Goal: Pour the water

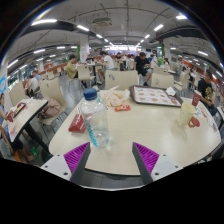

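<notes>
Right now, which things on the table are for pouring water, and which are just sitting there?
For the job:
water bottle, standing just ahead of the tool's left finger
tool, fingers open, holding nothing

Just lying about:
tray, beyond the bottle
red packet, beside the bottle
chairs behind the table

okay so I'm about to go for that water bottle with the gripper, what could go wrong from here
1. The water bottle stands ahead of the open gripper, nearer the left finger; an off-centre approach could tip it.
2. It stands near the table edge and could fall off.
3. The red packet beside it could be knocked.
</notes>
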`<state>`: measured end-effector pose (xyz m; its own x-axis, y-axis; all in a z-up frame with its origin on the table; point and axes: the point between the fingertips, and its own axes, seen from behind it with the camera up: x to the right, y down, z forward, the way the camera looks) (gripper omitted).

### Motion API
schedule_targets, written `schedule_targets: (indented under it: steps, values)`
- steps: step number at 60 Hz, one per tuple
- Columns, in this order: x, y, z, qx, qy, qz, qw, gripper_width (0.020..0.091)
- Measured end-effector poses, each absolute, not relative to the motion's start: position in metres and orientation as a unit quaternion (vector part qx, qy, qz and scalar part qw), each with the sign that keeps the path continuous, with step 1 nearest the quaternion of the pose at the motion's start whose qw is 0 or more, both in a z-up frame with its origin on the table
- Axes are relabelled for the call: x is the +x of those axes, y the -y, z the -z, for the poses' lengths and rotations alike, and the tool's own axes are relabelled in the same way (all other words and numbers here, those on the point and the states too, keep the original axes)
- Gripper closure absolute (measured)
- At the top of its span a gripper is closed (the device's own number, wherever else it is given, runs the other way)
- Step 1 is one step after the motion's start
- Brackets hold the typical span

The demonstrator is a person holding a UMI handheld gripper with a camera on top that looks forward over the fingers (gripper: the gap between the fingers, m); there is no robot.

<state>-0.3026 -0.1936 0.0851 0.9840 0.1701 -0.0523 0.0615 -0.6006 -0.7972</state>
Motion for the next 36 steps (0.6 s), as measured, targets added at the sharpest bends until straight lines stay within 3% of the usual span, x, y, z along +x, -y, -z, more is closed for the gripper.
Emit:
schedule_targets:
  steps: [21, 25, 29, 36]
  values:
    - [-0.366, 0.103, -0.068, -0.852, 0.030, -0.045, 0.521, 0.0272]
    - [-0.366, 0.092, -0.070, -0.843, 0.036, -0.040, 0.535, 0.0355]
    - [-0.369, 0.081, -0.067, -0.838, 0.040, -0.034, 0.542, 0.0532]
    - [-0.372, 0.080, -0.069, -0.833, 0.045, -0.037, 0.550, 0.0597]
